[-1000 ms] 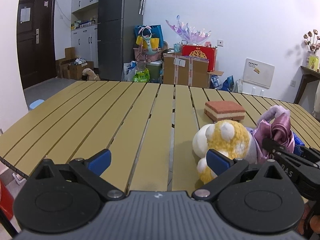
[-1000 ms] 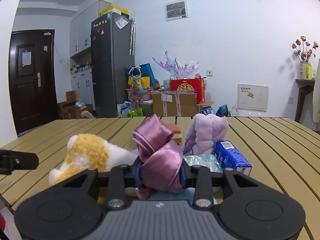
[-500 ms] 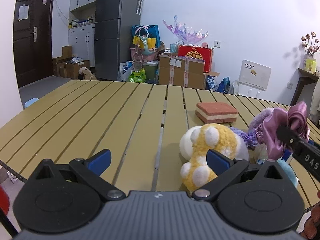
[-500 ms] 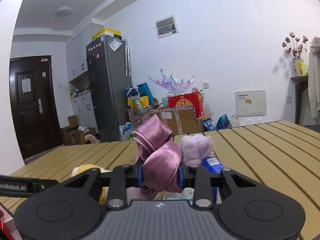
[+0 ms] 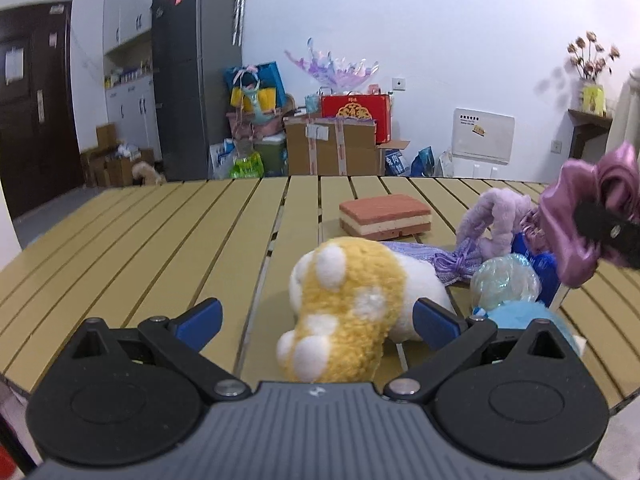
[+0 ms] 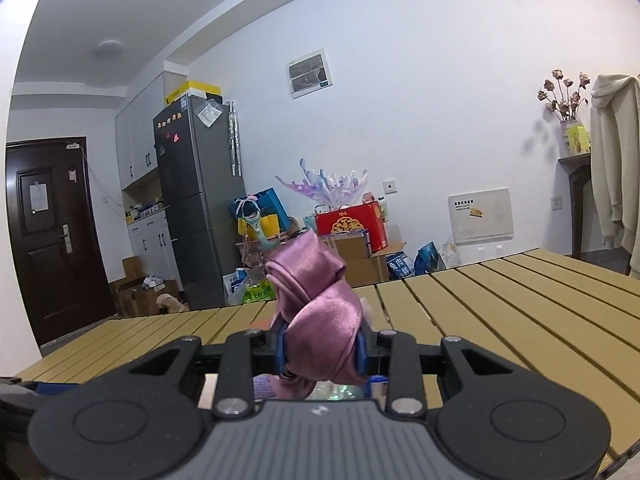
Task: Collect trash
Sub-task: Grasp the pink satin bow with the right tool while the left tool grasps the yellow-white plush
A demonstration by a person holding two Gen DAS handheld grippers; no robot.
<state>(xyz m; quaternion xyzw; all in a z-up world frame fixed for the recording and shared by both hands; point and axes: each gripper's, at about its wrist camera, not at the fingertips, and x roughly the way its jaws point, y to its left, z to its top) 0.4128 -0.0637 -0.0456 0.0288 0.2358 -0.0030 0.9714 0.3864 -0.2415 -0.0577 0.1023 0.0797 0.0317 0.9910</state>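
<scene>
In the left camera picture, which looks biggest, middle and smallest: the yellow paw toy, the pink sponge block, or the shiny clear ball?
1. yellow paw toy, though it sits nearest the camera
2. pink sponge block
3. shiny clear ball

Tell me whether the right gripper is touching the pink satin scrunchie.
Touching. The right wrist view shows the right gripper with its blue pads pressed against both sides of the pink satin scrunchie.

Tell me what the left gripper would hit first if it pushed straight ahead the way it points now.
Most likely the yellow and white plush toy. It lies on the slatted table between the open fingers of the left gripper, slightly right of centre. Depth is hard to judge, so the toy may already be inside the jaws.
</scene>
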